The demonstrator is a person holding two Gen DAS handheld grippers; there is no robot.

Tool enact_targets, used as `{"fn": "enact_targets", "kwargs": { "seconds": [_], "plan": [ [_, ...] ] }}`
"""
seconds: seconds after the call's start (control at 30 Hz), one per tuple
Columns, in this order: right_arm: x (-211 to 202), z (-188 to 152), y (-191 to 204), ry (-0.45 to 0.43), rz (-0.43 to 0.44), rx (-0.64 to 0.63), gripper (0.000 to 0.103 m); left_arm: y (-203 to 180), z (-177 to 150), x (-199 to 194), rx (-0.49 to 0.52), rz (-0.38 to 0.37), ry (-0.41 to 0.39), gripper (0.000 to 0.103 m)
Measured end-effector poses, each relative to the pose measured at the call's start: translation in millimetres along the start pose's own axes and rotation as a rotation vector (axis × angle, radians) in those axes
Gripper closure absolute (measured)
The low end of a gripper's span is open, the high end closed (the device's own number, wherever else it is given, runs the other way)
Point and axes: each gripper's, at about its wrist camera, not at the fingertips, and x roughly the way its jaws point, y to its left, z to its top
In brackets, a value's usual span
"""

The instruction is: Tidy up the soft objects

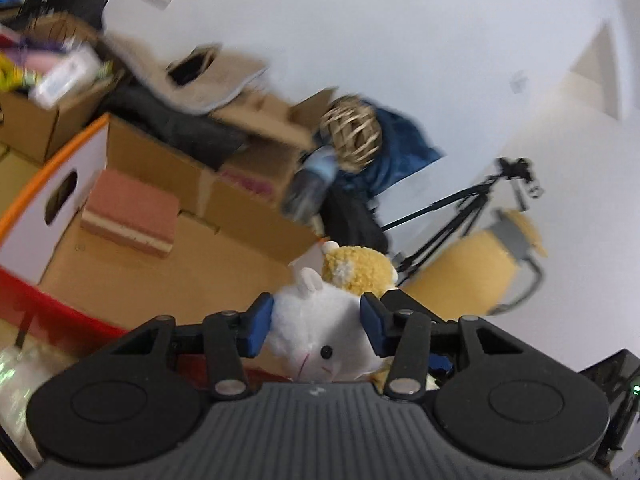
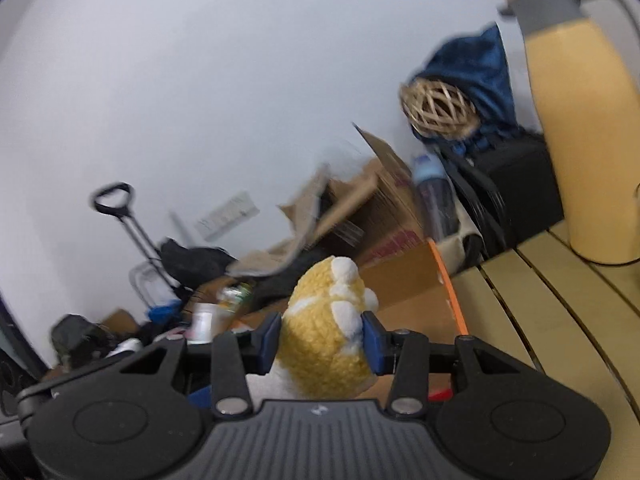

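Observation:
A white and yellow plush hamster [image 1: 320,320] is held by both grippers in the air. My left gripper [image 1: 316,326] is shut on its white head, face toward the camera. My right gripper [image 2: 322,338] is shut on its yellow, white-toed back end [image 2: 328,328]. An open cardboard box with an orange rim [image 1: 152,248] lies below and ahead of the left gripper; a folded pink cloth [image 1: 132,216] lies inside it. The same box's orange edge [image 2: 450,288] shows in the right wrist view.
A tall yellow bottle [image 2: 580,128] stands on the slatted wooden table [image 2: 560,320]. A wicker ball [image 1: 352,134] rests on a blue cloth [image 1: 400,148] by more cardboard boxes [image 1: 260,120]. A tripod [image 1: 472,208] and a hand cart [image 2: 120,216] stand by the white wall.

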Motion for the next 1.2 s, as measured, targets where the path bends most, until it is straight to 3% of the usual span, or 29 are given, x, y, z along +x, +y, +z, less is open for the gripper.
{"fn": "enact_targets", "kwargs": {
  "seconds": [0.17,0.27,0.43,0.5,0.57,0.67,0.73,0.87,0.93,1.07,1.2],
  "plan": [
    [42,-7,-14,0.067,-0.117,-0.033,0.061,11,0,47,0.089,0.081,0.069,0.059],
    [56,-18,-8,0.121,-0.188,-0.15,0.057,13,-6,46,0.117,0.103,0.077,0.059],
    [42,-30,9,0.074,-0.243,-0.266,0.057,10,-8,-20,0.105,0.104,-0.008,0.058],
    [27,-27,17,0.047,-0.237,-0.279,0.057,0,-10,-59,0.151,0.125,-0.046,0.055],
    [2,-26,29,0.012,-0.213,-0.306,0.054,-15,-18,-104,0.275,0.179,-0.094,0.04],
    [-56,-33,51,-0.046,-0.129,-0.342,0.045,-30,-41,-166,0.451,0.283,-0.191,0.036],
    [-93,-41,62,-0.05,-0.065,-0.356,0.038,-32,-56,-201,0.485,0.313,-0.226,0.03],
    [-168,-70,81,-0.042,0.007,-0.386,0.035,-33,-97,-270,0.493,0.359,-0.286,0.025],
    [-209,-90,91,-0.056,0.031,-0.413,0.032,-39,-126,-300,0.532,0.363,-0.312,0.019],
    [-285,-122,111,-0.086,0.032,-0.467,0.028,-52,-174,-351,0.6,0.362,-0.345,0.017],
    [-364,-155,124,-0.13,0.034,-0.473,0.022,-74,-222,-402,0.64,0.304,-0.401,0.01]
  ]
}}
